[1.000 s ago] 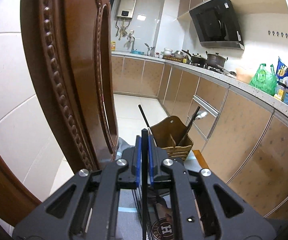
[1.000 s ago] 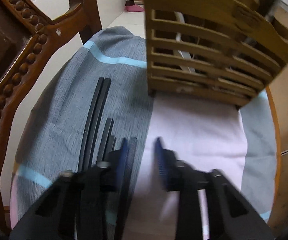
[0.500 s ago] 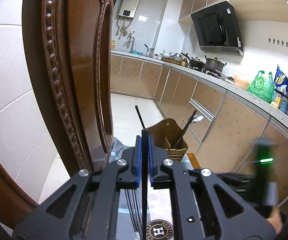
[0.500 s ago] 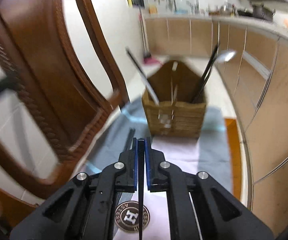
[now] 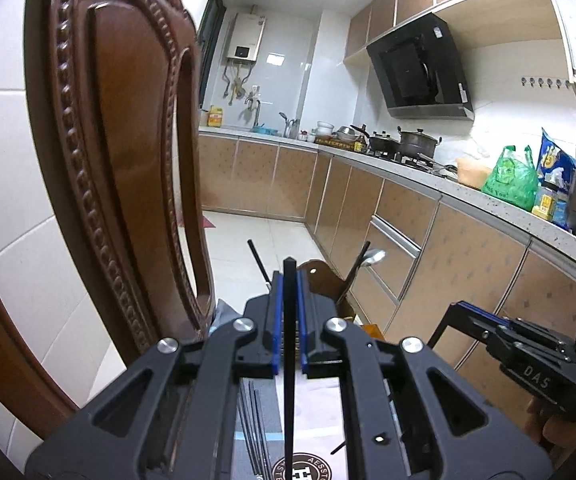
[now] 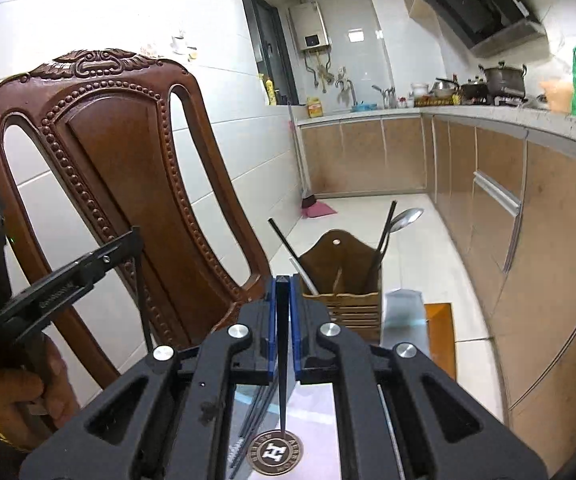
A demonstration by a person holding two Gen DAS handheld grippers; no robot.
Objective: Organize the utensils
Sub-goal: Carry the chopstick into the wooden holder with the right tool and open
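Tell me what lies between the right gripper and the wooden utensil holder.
In the right wrist view, nothing stands between the right gripper, shut on a black chopstick, and the wooden utensil holder; only cloth-covered seat shows there.

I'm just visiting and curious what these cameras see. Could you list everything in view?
utensil holder: one, brown wood, on the cloth-covered surface ahead
spoon: one, silver, upright in the holder
chopsticks in holder: at least two, black, leaning out
loose chopsticks: several, black, flat on the cloth
chair: one, carved dark wood, left
broom: one, pink head, against the wall
green bag: one, on the counter
pots: two, dark, on the stove
left gripper: fingers shut on one black chopstick
right gripper: fingers shut on another black chopstick
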